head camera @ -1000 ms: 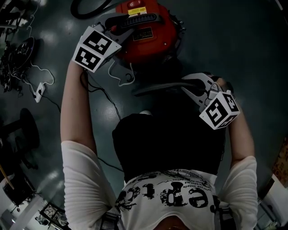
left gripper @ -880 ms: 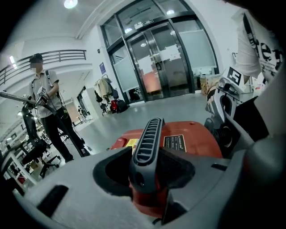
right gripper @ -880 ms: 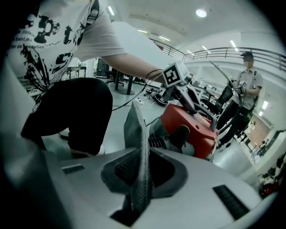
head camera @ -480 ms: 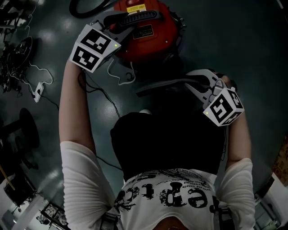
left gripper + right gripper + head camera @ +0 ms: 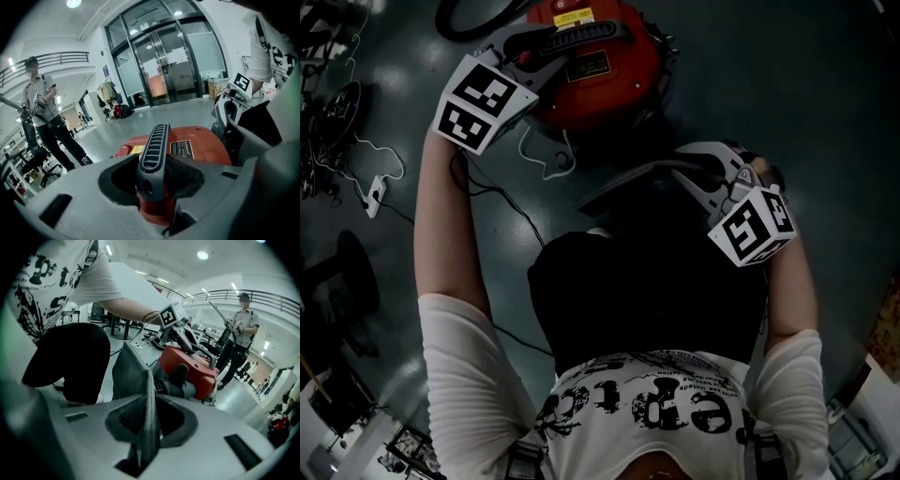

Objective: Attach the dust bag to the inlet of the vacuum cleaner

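Note:
A red vacuum cleaner [image 5: 600, 80] stands on the dark floor ahead of me. My left gripper [image 5: 542, 49] is shut on its black ribbed carry handle [image 5: 154, 147], which runs up between the jaws over the red body [image 5: 199, 145]. My right gripper [image 5: 677, 171] is shut on the edge of the dark grey dust bag [image 5: 623, 185]. In the right gripper view the bag's fabric [image 5: 131, 373] stands as a thin fold between the jaws. Just beyond the bag is the vacuum's black inlet [image 5: 179, 375] on the red body [image 5: 194, 364]. The bag's opening is hidden.
A black hose [image 5: 478, 17] curls at the vacuum's far left. Cables and a white power strip [image 5: 373, 193] lie on the floor to the left. My black trousers [image 5: 647, 291] fill the near middle. Another person [image 5: 44, 122] stands beyond the vacuum, and glass doors [image 5: 173, 61] are behind.
Both grips are unchanged. Only the head view has shifted a little, so the vacuum and the left gripper sit slightly higher and further left in the picture.

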Demonstrator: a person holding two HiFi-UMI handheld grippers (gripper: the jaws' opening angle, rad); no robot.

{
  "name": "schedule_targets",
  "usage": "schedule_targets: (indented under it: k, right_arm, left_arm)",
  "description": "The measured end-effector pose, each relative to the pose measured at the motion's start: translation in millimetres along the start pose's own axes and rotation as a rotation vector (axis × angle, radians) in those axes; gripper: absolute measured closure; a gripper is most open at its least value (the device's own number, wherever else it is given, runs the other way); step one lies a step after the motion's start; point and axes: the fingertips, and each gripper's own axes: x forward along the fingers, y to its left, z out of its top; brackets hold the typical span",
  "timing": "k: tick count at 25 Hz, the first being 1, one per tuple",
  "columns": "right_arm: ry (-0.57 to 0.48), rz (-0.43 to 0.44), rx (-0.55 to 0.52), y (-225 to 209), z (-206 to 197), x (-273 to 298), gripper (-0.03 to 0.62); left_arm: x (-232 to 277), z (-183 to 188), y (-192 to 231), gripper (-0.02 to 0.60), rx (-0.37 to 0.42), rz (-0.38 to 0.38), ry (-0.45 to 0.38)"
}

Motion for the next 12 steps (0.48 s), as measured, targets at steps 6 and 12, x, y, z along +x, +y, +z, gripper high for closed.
schedule_targets:
  k: [6,12]
  right_arm:
    - [0.008,-0.020,-0.005,-6,-14,1,0.551]
    - [0.003,-0.048,-0.021,-9,-4,5,0.546]
  left_arm:
    - [3,-1,-1,0.428,0.018,-0.036,0.038]
    - [3,-2,0,0.428,-0.003,-0.002,0.021]
